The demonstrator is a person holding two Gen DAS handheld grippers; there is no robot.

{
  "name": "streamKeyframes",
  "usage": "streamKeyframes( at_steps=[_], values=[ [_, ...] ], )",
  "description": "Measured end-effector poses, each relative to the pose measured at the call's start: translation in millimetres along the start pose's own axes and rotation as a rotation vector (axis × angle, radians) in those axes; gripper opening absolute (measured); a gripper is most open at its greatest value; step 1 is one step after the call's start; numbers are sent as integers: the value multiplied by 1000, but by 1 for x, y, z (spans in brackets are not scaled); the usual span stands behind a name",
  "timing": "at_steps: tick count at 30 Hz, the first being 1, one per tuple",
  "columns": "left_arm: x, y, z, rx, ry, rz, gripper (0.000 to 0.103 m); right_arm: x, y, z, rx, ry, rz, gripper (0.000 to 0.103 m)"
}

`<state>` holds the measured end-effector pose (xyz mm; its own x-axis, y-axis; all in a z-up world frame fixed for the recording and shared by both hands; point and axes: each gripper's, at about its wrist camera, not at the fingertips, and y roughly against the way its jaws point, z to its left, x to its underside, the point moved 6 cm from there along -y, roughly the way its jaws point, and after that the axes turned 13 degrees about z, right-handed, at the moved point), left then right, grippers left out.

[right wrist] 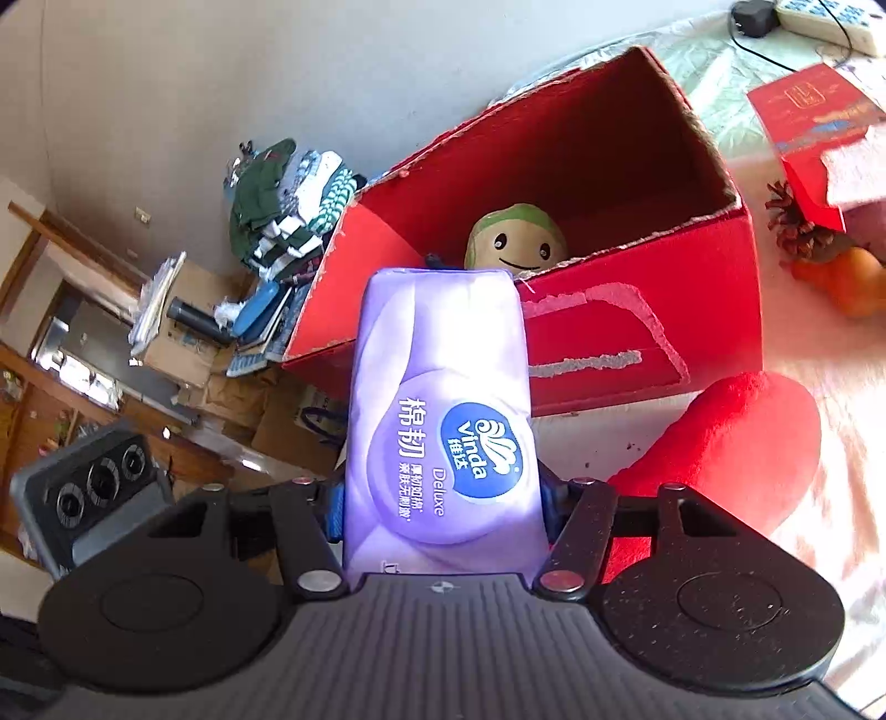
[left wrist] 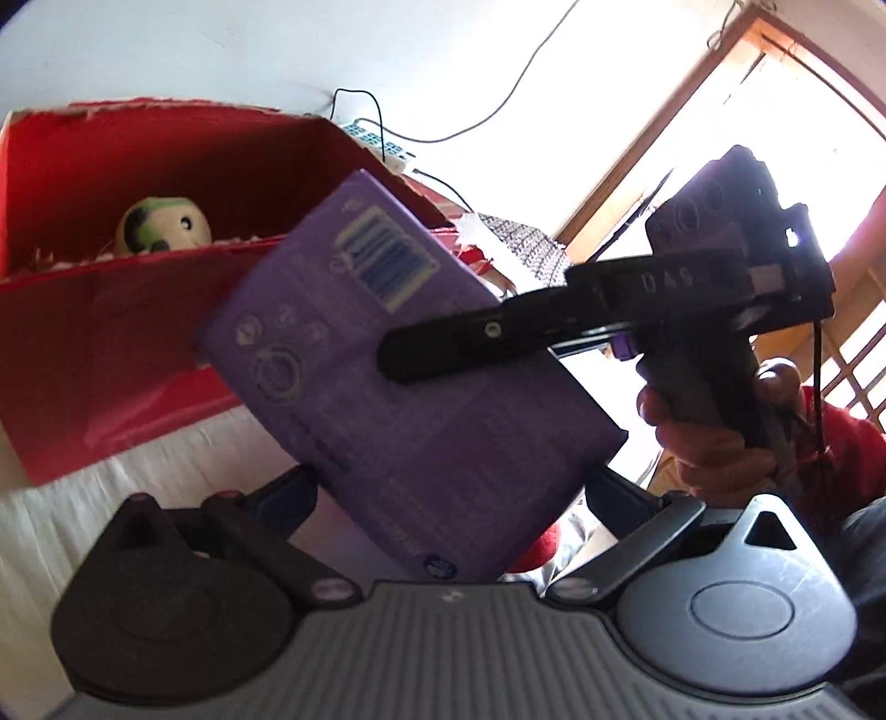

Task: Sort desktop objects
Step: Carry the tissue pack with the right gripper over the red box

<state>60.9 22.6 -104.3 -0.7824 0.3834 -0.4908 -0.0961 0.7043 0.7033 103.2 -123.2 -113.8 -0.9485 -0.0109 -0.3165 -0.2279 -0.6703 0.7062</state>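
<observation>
Gripping a purple tissue pack (right wrist: 437, 387) with the right tool (right wrist: 443, 509), blue pads pressed against its two long sides near the rear end. Holding it in the air, label side up toward the right wrist camera, far end pointing at a red box (right wrist: 637, 332). Not yet inside the box: hanging in front of its near wall, above the desk (right wrist: 847, 471).

Inside the box, lying against the back: a round green-and-tan toy (right wrist: 518, 238) with a smiling face. Just beside the box's near wall, resting on the desk: a red plush (right wrist: 736, 443). Farther right, near the box's corner: a pinecone (right wrist: 797, 227) touching an orange fruit (right wrist: 858, 282). At the far edge of the desk: a power strip (right wrist: 819, 16).

From the left wrist, looking up at the pack's barcode side, with one black finger of the right tool lying across it and a hand (left wrist: 714, 443) wrapped around that tool's grip. Left tool (left wrist: 443, 493) spread wide, the pack's near end filling the gap between the two fingers. Impossible to tell whether those fingers touch the pack or merely sit below it. Behind the pack, the same red box with the toy showing over its front wall.
</observation>
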Motion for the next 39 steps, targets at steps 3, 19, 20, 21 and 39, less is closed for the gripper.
streamKeyframes(
  at_steps=[3,19,20,21,39],
  values=[
    [-7,5,-6,5,-16,-9,101,2,6,-3,-4,-22,-17,62],
    [-141,45,-21,-57,-253,-189,102,-73,115,49,114,143,-346,62],
    [-150,41,-15,-59,-251,-180,102,-84,112,46,141,145,-340,62],
    [-159,32,-8,-63,-248,-169,102,-94,108,44,167,147,-334,62],
    [-212,-102,84,-76,4,170,100,-162,-14,-15,537,186,46,63]
  ],
)
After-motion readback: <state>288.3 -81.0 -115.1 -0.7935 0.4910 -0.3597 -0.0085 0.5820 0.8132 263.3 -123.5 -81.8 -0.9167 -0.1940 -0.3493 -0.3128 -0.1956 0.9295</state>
